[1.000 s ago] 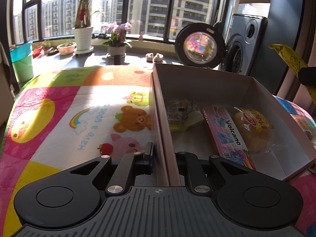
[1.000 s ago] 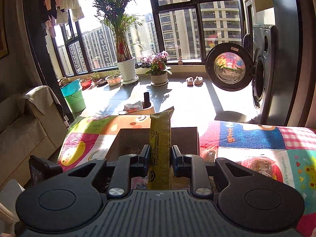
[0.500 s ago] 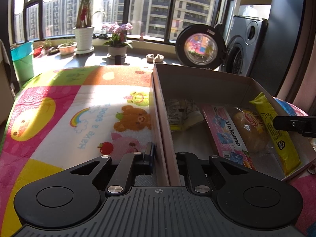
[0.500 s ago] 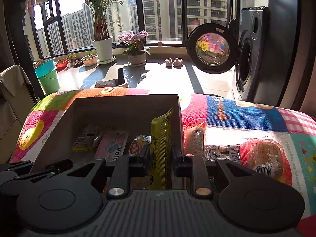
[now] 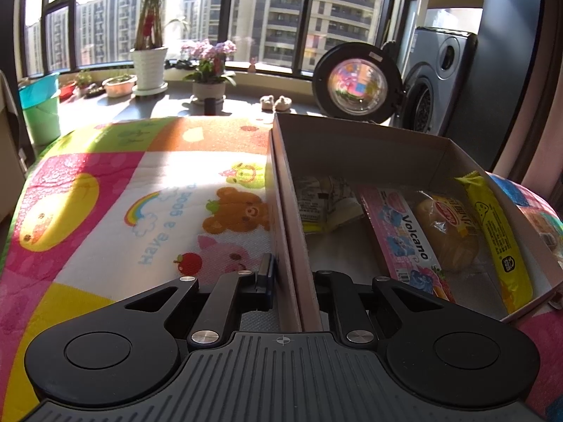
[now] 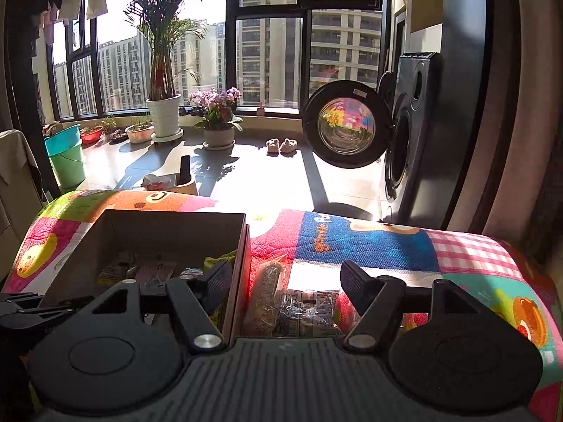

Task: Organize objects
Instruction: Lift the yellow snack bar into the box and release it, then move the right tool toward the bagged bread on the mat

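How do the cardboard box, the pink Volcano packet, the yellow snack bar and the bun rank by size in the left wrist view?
Largest to smallest:
1. cardboard box
2. pink Volcano packet
3. yellow snack bar, close to the packet in length, so unsure
4. bun

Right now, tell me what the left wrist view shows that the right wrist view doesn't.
Only the left wrist view: the pink Volcano pack and the whole yellow snack bar lying in the box, and the left gripper clamped on the box wall.
Only the right wrist view: the snack packets outside on the mat, the right gripper open above them.
Both: the cardboard box and the washing machine.
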Available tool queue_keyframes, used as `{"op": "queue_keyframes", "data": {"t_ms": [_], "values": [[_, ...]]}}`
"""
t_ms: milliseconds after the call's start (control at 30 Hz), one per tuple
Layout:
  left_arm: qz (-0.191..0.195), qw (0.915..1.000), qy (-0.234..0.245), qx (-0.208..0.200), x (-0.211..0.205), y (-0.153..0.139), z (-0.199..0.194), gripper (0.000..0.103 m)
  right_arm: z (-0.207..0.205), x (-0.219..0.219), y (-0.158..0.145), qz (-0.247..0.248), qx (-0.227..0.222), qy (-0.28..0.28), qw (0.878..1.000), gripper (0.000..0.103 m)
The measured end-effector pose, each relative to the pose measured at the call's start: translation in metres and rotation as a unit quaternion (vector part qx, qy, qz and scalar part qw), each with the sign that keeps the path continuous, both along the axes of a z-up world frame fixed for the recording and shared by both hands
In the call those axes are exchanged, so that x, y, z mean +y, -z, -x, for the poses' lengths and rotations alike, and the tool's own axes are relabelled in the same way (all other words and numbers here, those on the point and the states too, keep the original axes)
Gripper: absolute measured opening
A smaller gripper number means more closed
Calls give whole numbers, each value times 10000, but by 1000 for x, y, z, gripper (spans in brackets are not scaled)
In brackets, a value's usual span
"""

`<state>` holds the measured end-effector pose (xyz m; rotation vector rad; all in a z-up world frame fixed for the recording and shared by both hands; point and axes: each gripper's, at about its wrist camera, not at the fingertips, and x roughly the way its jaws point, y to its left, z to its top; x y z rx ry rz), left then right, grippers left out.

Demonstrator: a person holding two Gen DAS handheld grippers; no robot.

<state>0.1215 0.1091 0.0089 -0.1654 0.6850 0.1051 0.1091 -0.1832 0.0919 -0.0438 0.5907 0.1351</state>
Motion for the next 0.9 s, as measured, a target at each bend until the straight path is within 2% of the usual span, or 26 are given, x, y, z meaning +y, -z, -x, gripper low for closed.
{"op": "queue_keyframes", "data": {"t_ms": [67,200,367,467,567,633,667,733,833,900], "values": [[10,10000,2,4,0,0,0,15,-8,-19,4,-29,73,333,9994,77],[-6,10000,31,9,0,0,1,15,-23,-52,25,-118,384,878,9953,77],[-7,10000,40,12,0,0,1,15,-37,-83,51,-502,742,1309,9873,78],[-7,10000,54,2,1,1,2,15,-49,-89,60,-592,846,1468,9838,79],[-23,10000,87,7,1,1,2,15,-66,-88,66,-817,956,1596,9791,85],[-22,10000,97,10,1,1,3,15,-71,-84,66,-915,878,1677,9777,85],[-22,9999,101,9,1,1,3,15,-72,-76,63,-898,723,1671,9792,85],[-23,9999,97,12,1,1,2,15,-75,-56,54,-802,480,1308,9870,85],[-34,9999,105,25,1,1,2,15,-91,-27,45,-765,483,727,9932,83],[-32,9999,100,39,1,1,2,14,-114,-17,50,-966,868,564,9899,66]]}}
